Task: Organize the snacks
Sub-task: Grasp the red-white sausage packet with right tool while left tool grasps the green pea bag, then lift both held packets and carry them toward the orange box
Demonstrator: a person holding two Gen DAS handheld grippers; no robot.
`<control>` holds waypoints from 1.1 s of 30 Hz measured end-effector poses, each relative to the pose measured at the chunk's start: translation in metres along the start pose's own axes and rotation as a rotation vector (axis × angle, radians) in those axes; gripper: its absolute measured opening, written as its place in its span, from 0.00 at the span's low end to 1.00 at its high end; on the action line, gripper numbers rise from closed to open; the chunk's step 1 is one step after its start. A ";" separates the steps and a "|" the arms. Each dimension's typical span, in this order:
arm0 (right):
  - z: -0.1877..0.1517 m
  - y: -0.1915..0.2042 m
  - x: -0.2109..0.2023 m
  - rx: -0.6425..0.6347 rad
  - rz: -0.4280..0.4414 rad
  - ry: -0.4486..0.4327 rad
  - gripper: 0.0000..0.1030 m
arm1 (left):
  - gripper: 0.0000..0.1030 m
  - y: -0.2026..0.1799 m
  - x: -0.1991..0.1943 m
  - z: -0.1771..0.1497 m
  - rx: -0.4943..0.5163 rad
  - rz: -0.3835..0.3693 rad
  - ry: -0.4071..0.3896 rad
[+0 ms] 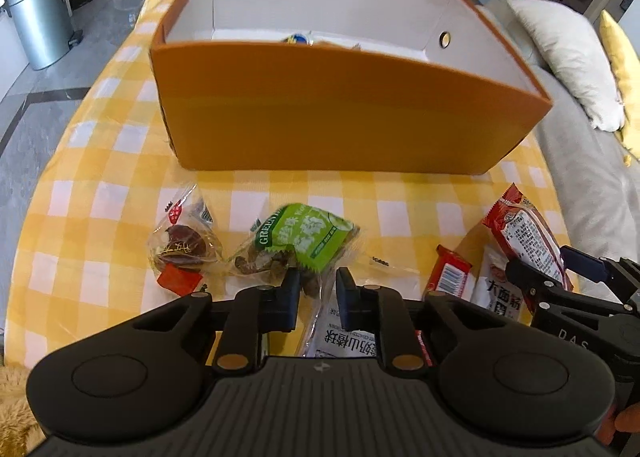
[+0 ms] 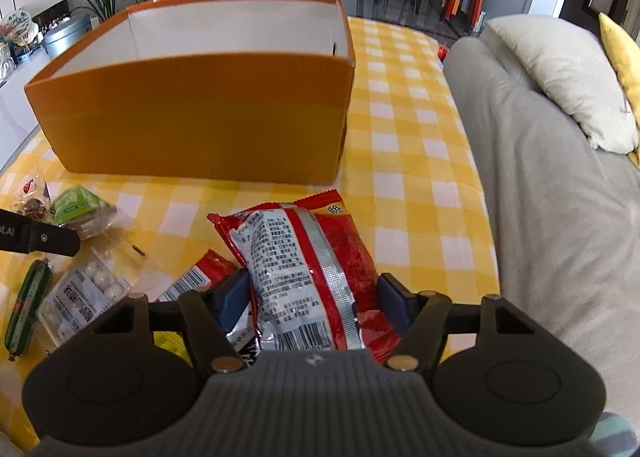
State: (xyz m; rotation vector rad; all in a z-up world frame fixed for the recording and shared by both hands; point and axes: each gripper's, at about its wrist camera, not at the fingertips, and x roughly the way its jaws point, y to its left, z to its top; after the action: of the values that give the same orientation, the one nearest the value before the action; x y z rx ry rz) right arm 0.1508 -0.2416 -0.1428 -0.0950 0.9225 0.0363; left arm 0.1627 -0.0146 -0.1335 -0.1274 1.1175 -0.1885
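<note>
An orange box [image 1: 340,117] with a white inside stands on the yellow checked tablecloth [image 1: 100,185]; it also shows in the right wrist view [image 2: 192,125]. My left gripper [image 1: 318,281] has its fingers closed on the edge of a green snack packet [image 1: 308,237]. My right gripper [image 2: 314,293] is shut on a red and silver snack bag [image 2: 304,269], which also shows in the left wrist view [image 1: 528,233]. A clear date packet [image 1: 184,245] lies to the left.
More snacks lie near me: a white ball-candy packet [image 2: 88,289], a green sausage [image 2: 28,305], a red bar [image 1: 450,273]. A grey sofa [image 2: 540,197] with cushions [image 2: 568,77] borders the table on the right. Some snack shows inside the box [image 1: 298,39].
</note>
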 end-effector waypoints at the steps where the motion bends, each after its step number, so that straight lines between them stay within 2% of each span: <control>1: 0.000 0.001 -0.003 0.001 -0.002 -0.008 0.65 | 0.19 0.000 -0.002 0.000 0.001 -0.005 -0.005; 13: -0.003 0.010 -0.033 0.002 0.025 -0.053 0.65 | 0.11 0.004 -0.042 -0.011 0.027 -0.063 -0.061; 19: -0.006 0.017 -0.049 0.002 0.057 -0.075 0.65 | 0.08 0.004 -0.057 -0.017 0.037 -0.092 -0.088; 22: -0.007 0.019 -0.055 0.013 0.075 -0.077 0.65 | 0.01 0.003 -0.066 -0.017 0.037 -0.112 -0.107; 26: -0.006 0.021 -0.062 0.038 0.106 -0.082 0.65 | 0.01 0.003 -0.073 -0.017 0.040 -0.130 -0.123; 28: -0.006 0.024 -0.063 0.030 0.107 -0.083 0.65 | 0.01 0.002 -0.073 -0.016 0.049 -0.142 -0.118; 33: -0.011 0.028 -0.059 0.013 0.115 -0.061 0.65 | 0.06 -0.006 -0.056 -0.021 0.141 -0.145 -0.048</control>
State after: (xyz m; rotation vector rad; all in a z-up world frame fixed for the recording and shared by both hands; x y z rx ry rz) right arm 0.1048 -0.2139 -0.1038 -0.0288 0.8668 0.1394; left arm 0.1194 -0.0082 -0.0920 -0.0869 1.0444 -0.3914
